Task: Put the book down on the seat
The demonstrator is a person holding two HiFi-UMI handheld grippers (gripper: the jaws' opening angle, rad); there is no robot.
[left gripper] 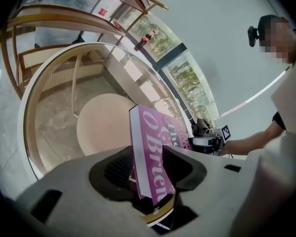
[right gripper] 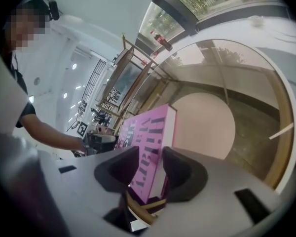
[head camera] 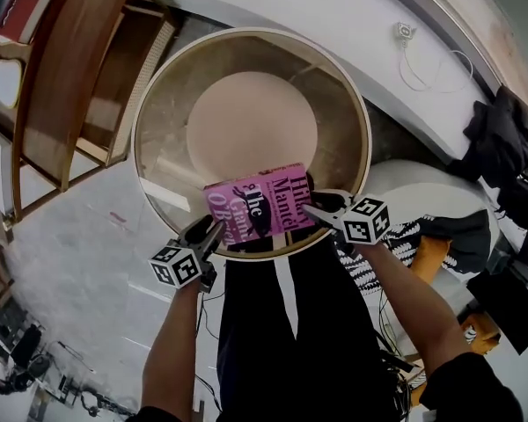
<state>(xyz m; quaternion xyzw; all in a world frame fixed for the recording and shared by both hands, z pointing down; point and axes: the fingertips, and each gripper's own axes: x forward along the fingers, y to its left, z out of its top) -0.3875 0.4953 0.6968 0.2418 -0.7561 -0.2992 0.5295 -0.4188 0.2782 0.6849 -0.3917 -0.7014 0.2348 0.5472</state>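
Note:
A pink book (head camera: pixel 260 205) lies flat at the near edge of a round glass top with a wooden rim (head camera: pixel 246 33). Through the glass shows a round beige seat (head camera: pixel 251 126). My left gripper (head camera: pixel 213 231) stands at the book's near-left corner and my right gripper (head camera: pixel 315 209) at its right edge. In the left gripper view the book's spine end (left gripper: pixel 153 152) sits between the spread jaws of the left gripper (left gripper: pixel 148 169). The right gripper view shows the book (right gripper: pixel 150 147) between the wide jaws of the right gripper (right gripper: pixel 150 169), with the wooden rim just beneath.
A wooden chair frame (head camera: pixel 70 77) stands at the upper left on the pale floor. Dark bags or clothes (head camera: pixel 502 139) lie at the right, beside a white curved surface (head camera: pixel 422 192). A plug and cable (head camera: pixel 407 33) sit on the white ledge behind. My dark-trousered legs (head camera: pixel 282 323) are below the rim.

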